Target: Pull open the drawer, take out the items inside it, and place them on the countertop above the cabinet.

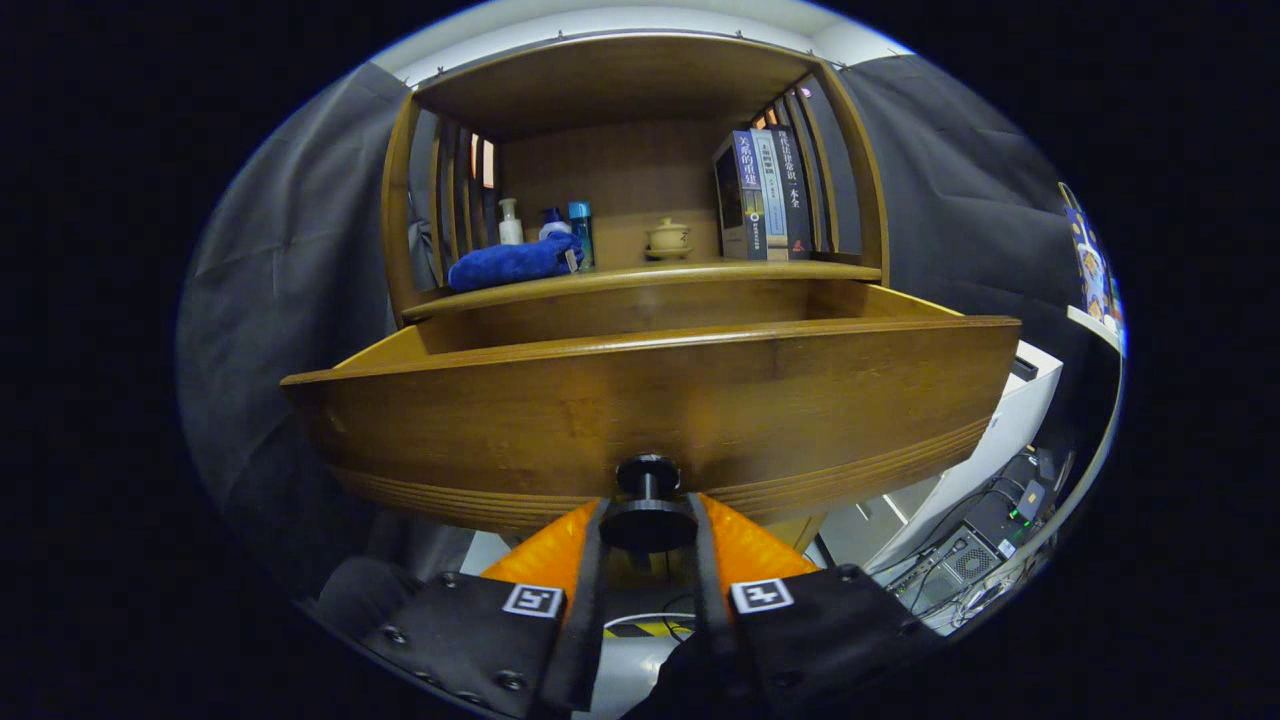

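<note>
The wooden cabinet (640,130) has its drawer (650,410) drawn well out beneath the tabletop (650,275), and the tool (648,520) is closed on the round knob (648,505) at the drawer front, one finger on each side; the pull is best kept straight and level so the knob does not slip. The drawer's contents are hidden behind its front panel. On the tabletop rest books (765,195), a blue cloth (510,265), small bottles (545,222) and a lidded cup (668,238), with dark cloth walls around the booth.
</note>
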The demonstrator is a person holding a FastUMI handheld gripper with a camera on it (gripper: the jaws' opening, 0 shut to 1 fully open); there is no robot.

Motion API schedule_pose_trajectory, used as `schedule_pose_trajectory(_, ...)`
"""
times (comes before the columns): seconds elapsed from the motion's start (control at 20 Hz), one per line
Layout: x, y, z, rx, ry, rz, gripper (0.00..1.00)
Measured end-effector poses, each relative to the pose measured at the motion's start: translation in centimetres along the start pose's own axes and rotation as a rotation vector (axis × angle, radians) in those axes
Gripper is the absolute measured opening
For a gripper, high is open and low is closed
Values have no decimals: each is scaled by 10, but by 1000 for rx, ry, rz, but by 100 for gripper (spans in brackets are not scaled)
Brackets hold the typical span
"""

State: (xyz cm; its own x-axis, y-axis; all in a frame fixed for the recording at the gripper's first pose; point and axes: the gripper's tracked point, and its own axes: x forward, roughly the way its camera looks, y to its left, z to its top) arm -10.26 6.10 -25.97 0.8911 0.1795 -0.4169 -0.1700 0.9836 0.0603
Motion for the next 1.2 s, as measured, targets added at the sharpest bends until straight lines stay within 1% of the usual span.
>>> schedule_pose_trajectory(0.1, -2, 3, 5, 31, 7, 2, 68)
schedule_pose_trajectory(0.25, -9, 5, 27, 53, -24, 8, 99)
schedule_pose_trajectory(0.45, -25, 8, 62, 53, -71, 18, 99)
schedule_pose_trajectory(0.6, -30, 4, 95, 101, -121, -1, 98)
schedule_pose_trajectory(0.7, -28, 3, 111, 127, -128, -11, 98)
schedule_pose_trajectory(0.8, -23, 6, 123, 115, -121, 10, 98)
schedule_pose_trajectory(0.9, -13, 1, 134, 91, -117, -4, 98)
schedule_pose_trajectory(1.05, 10, 1, 147, 96, -86, -11, 98)
schedule_pose_trajectory(1.2, 36, 6, 153, 103, -12, 6, 99)
